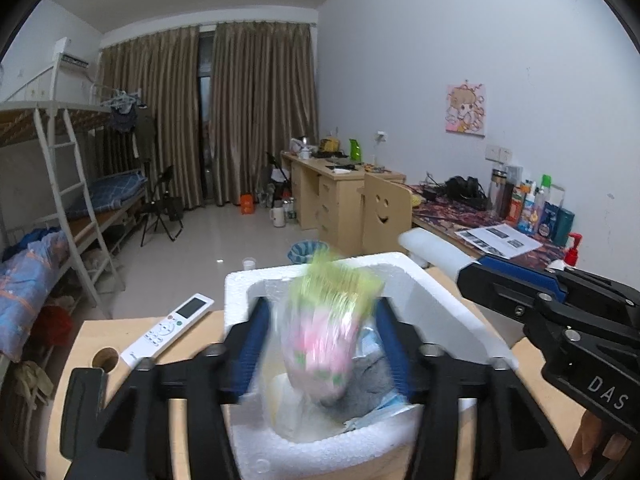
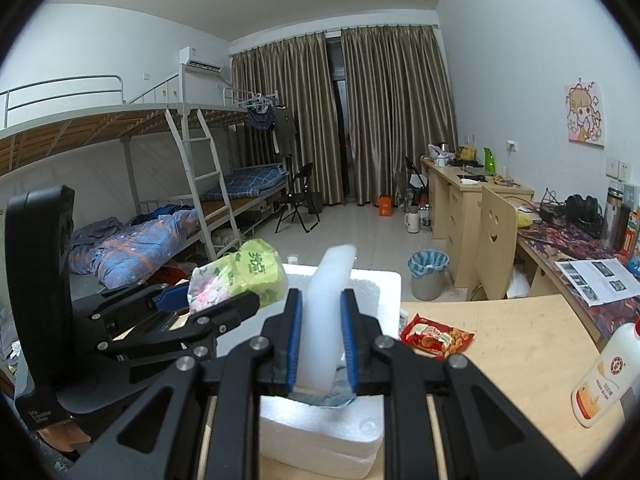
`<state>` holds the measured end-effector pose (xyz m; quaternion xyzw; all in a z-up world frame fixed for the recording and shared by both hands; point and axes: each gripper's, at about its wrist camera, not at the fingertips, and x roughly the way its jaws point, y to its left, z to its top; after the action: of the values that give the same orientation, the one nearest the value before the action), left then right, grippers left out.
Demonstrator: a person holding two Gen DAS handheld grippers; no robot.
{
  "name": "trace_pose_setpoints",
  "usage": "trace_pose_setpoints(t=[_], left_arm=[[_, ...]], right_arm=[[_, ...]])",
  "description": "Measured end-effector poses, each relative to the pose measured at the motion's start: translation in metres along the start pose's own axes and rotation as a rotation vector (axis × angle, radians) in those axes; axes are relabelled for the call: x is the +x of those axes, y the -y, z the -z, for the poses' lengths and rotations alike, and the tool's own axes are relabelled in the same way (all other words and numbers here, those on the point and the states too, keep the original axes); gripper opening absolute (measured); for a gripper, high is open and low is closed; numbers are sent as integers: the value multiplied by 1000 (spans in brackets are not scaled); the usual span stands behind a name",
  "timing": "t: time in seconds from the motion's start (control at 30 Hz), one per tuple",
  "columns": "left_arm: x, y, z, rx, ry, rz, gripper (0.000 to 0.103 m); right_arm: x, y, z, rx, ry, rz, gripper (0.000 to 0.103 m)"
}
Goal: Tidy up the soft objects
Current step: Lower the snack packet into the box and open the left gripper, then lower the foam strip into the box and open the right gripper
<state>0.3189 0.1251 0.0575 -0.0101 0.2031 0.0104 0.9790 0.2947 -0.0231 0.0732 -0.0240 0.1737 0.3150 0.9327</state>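
Observation:
A white foam box [image 1: 440,304] stands on the wooden table, holding soft items such as a grey cloth [image 1: 372,376]. My left gripper [image 1: 320,336] is open over the box; a green and pink tissue pack [image 1: 324,328], motion-blurred, sits between its jaws above the contents. In the right wrist view the same pack [image 2: 236,280] shows at the tips of the left gripper [image 2: 208,300]. My right gripper [image 2: 320,340] is shut on a white foam piece [image 2: 326,312], held upright over the box [image 2: 376,284].
A white remote [image 1: 168,328] lies left of the box. A red snack bag [image 2: 436,336] and a white bottle [image 2: 604,376] lie on the table to the right. A desk with bottles and papers [image 1: 500,238] stands at the right.

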Motion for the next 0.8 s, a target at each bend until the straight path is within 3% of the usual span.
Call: trace_pose_setpoints(t=[0.1, 0.23, 0.8], left_arm=[[-6, -2, -1, -18, 33, -23, 91], [-15, -8, -3, -47, 57, -44, 99], [-46, -23, 9, -51, 97, -143, 99]], right_arm=[[-2, 0, -2, 3, 4, 3, 23], [-5, 0, -3, 5, 12, 3, 23], [-4, -2, -4, -4, 10, 0, 23]])
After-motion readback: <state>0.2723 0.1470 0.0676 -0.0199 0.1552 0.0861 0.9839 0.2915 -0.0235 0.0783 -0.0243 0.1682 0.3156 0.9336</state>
